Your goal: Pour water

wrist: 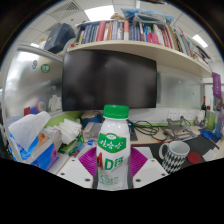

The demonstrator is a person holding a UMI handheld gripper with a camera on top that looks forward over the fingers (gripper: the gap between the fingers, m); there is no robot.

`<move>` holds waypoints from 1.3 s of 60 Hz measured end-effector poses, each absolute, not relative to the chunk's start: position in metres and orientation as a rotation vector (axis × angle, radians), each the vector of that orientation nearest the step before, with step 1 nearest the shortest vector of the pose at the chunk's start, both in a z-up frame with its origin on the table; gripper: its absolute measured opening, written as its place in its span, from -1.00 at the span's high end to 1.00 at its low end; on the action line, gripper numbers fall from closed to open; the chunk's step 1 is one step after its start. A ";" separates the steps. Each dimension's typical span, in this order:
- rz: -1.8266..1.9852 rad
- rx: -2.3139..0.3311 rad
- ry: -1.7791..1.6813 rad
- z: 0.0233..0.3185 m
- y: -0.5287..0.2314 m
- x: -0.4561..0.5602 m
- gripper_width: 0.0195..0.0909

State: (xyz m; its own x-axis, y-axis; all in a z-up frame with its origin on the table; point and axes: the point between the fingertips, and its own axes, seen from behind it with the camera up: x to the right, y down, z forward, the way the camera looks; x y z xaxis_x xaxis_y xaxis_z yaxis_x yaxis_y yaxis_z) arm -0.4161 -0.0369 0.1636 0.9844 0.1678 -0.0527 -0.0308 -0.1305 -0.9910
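We have the green-capped AD bottle [113,150] clenched upright between our gripper [112,166] pads, striped mug [174,154] just ahead-right, nothing poured yet.

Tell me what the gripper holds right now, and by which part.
The gripper is shut on the green-capped bottle, its pads pressing the labelled body from either side, well below the cap.

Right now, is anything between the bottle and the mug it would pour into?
Nothing visible. The bottle stands between the gripper fingers; the mug sits just beside it on the desk, with bare desk between them.
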 end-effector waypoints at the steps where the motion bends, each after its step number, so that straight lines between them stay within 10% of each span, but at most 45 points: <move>1: 0.183 -1.699 -0.097 0.166 -0.037 -0.414 0.44; 25: 0.964 -1.558 0.732 0.227 -0.011 -0.327 0.44; 53: 1.463 -1.449 1.318 0.183 0.010 -0.315 0.43; 65: 1.466 -1.486 1.304 0.197 0.003 -0.308 0.44; 78: 1.013 -1.637 0.746 0.280 -0.005 -0.255 0.43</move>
